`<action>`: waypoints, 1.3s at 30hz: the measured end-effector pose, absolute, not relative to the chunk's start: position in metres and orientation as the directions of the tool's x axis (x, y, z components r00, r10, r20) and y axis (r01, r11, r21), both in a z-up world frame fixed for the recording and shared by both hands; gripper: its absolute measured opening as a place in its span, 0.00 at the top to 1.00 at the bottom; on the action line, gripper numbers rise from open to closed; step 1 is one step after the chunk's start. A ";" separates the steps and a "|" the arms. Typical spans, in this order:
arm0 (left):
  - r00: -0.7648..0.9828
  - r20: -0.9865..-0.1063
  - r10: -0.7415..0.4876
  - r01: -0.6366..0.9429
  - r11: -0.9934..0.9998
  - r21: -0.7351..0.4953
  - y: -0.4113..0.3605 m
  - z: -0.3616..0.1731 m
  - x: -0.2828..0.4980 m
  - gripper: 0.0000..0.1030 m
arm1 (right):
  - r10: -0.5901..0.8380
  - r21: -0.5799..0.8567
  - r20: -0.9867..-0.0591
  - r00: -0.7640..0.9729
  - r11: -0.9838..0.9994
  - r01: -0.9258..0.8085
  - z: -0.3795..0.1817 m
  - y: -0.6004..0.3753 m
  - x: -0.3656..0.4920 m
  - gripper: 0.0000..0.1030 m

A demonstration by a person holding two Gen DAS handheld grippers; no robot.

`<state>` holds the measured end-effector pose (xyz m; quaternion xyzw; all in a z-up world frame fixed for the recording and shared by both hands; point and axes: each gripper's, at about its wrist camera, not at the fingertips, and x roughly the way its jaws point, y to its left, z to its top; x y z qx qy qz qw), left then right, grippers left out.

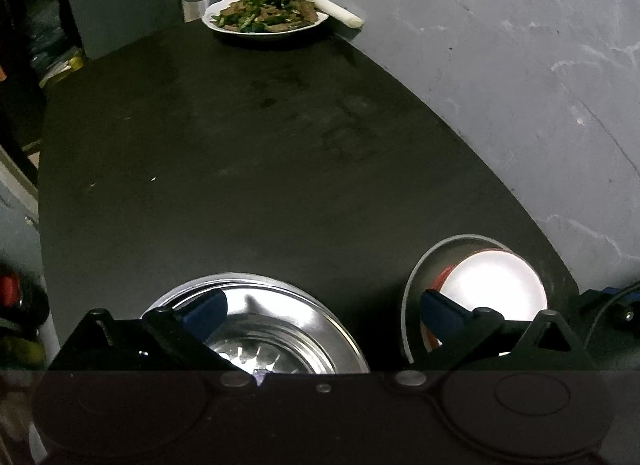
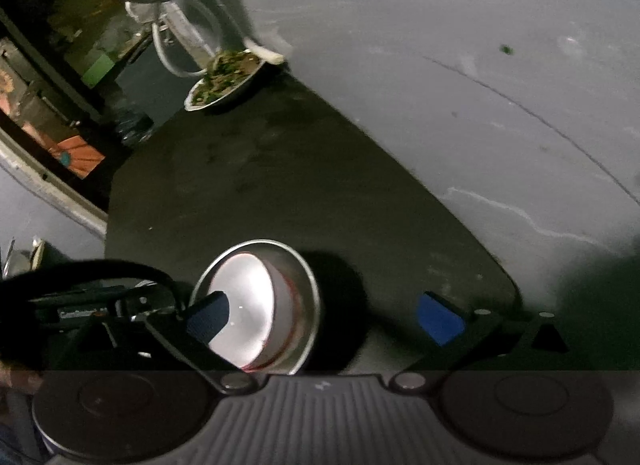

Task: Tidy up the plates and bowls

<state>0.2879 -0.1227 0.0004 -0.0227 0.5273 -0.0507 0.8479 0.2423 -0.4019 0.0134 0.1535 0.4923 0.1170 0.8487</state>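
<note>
Left wrist view: my left tongs (image 1: pixel 322 307) released, empty, over steel plate (image 1: pixel 280 329) at lower centre; nested bowl (image 1: pixel 472 289) lower right. Right tongs (image 2: pixel 324 317) released beside that bowl (image 2: pixel 260 305) on dark surface (image 2: pixel 280 185).

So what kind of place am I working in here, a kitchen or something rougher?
Probably a rough home kitchen or back room. A dark table stands against a bare grey wall, with a plate of cooked food at its far end and a steel bowl nearby.
</note>
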 end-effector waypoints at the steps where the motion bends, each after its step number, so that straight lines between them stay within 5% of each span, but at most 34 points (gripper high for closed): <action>1: 0.435 -0.894 -0.111 0.075 0.993 -0.086 -0.123 0.000 0.288 0.01 | 0.342 0.373 -0.801 0.490 0.927 -0.038 0.014 -0.404 0.241 0.00; 30: 0.461 -0.887 -0.005 0.470 0.849 0.240 -0.160 -0.010 0.295 0.02 | 0.225 0.279 -0.867 0.445 0.958 0.059 -0.009 -0.411 0.217 0.00; 39: 0.466 -0.884 -0.034 0.464 0.860 0.212 -0.160 -0.011 0.298 0.11 | 0.210 0.246 -0.872 0.442 0.969 0.026 -0.014 -0.402 0.222 0.00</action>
